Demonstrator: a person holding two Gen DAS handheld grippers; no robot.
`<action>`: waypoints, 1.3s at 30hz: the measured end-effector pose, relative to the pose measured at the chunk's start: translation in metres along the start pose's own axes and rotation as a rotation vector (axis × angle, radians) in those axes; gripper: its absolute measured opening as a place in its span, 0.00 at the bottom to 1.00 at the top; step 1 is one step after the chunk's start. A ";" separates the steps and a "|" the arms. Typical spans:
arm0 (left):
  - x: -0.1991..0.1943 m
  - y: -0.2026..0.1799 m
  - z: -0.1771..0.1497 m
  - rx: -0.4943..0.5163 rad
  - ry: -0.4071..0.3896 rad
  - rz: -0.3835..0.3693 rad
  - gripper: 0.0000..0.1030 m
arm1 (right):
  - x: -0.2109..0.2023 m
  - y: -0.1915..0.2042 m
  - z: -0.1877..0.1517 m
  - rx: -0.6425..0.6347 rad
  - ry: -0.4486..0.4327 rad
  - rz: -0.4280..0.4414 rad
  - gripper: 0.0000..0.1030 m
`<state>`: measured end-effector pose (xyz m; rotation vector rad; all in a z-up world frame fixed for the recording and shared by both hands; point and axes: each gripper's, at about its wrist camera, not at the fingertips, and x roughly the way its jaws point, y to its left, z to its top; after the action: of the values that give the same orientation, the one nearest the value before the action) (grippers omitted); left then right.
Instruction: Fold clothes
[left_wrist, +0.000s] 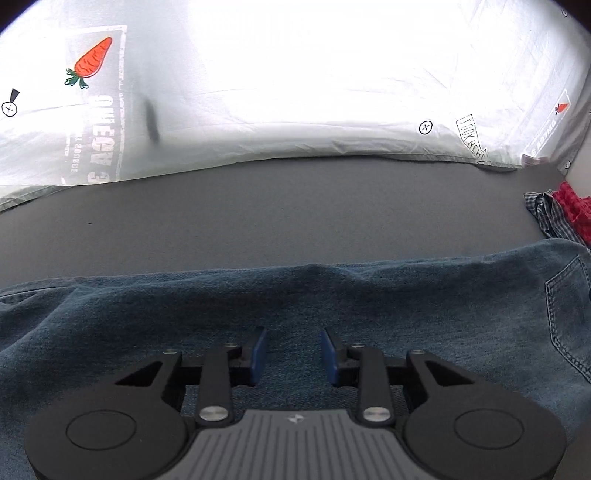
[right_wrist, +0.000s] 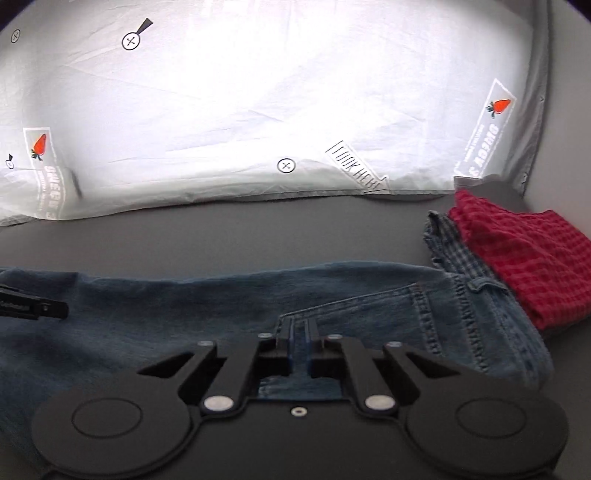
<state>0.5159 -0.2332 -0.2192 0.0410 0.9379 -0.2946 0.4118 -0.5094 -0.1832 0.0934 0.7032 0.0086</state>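
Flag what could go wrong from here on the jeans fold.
1. Only the right tongs are shut on the jeans; the left tongs hang open above the denim, so a lift now would likely drag one side askew.
2. The red checked cloth lies against the waistband end and could get swept along.
3. The right grip looks like a thin edge pinch, so it may slip.

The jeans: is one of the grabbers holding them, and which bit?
The right gripper is shut on the jeans, pinching a denim edge close to the waistband pocket. The left gripper is open above the denim, holding nothing.
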 end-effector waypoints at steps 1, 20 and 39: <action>0.005 -0.004 0.002 0.023 -0.008 0.004 0.31 | 0.013 0.012 0.003 0.003 0.023 0.045 0.06; -0.003 0.029 0.007 -0.080 -0.033 -0.156 0.34 | 0.066 0.048 0.051 0.195 0.058 0.019 0.08; 0.001 0.019 0.003 -0.026 0.033 -0.127 0.34 | 0.017 0.139 -0.017 0.025 0.189 -0.005 0.05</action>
<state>0.5236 -0.2160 -0.2203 -0.0376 0.9784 -0.4003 0.4171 -0.3687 -0.1941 0.1157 0.8923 0.0041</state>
